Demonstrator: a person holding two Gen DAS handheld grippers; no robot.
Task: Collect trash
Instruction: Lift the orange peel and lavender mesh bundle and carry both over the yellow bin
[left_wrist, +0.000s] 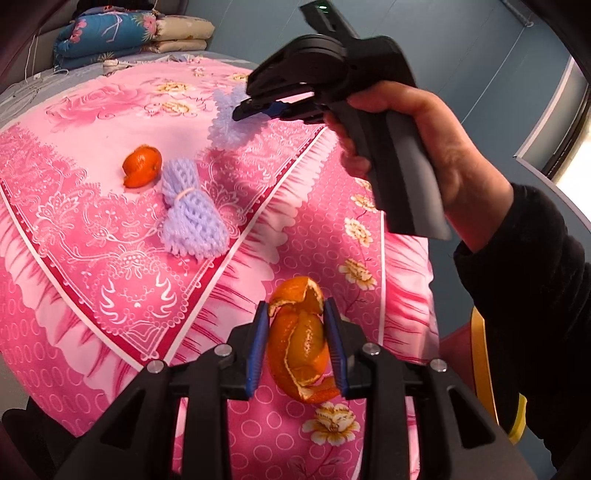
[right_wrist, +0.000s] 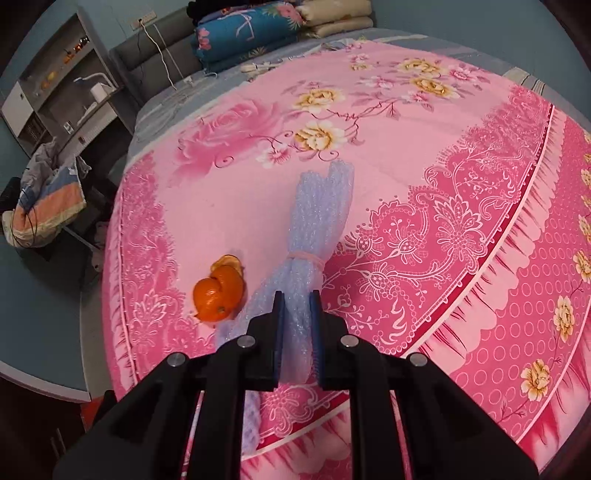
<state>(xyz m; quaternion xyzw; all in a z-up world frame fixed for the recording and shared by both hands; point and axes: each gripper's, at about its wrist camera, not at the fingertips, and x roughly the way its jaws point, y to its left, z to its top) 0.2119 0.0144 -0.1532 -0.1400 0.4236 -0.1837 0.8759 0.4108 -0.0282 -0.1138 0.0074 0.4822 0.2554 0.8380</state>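
The left gripper (left_wrist: 297, 345) clamps a curled orange peel (left_wrist: 301, 347) between its blue ribbed pads; the peel is glossy and dimpled outside, pale and pithy where it tears, and it is held above the bedspread (left_wrist: 110, 258). The right gripper (right_wrist: 298, 334) is closed on a lavender foam fruit net (right_wrist: 314, 229), a soft tube of open mesh cinched at its middle by a thin rubber band, which stretches forward from the fingertips. In the left wrist view that same net (left_wrist: 231, 118) shows as a spiky, puffed tuft at the tips of the right gripper (left_wrist: 255, 110), gripped by a bare hand (left_wrist: 417, 147) in a black sleeve.

Two foam nets are in sight: the one held, and a second net (left_wrist: 192, 214), also banded into a bow shape, lying on the bedspread ahead and left of the left gripper. Two peels are counted as well: the one held, and a rounder peel (left_wrist: 142, 166) just beside the lying net; from the right wrist it sits (right_wrist: 219, 291) just left of the closed fingers.

The bedspread is smooth pink printed cloth with roses, lace scrolls and cream flowers. Folded quilts (left_wrist: 122, 33), one blue floral, two beige, are stacked far ahead.
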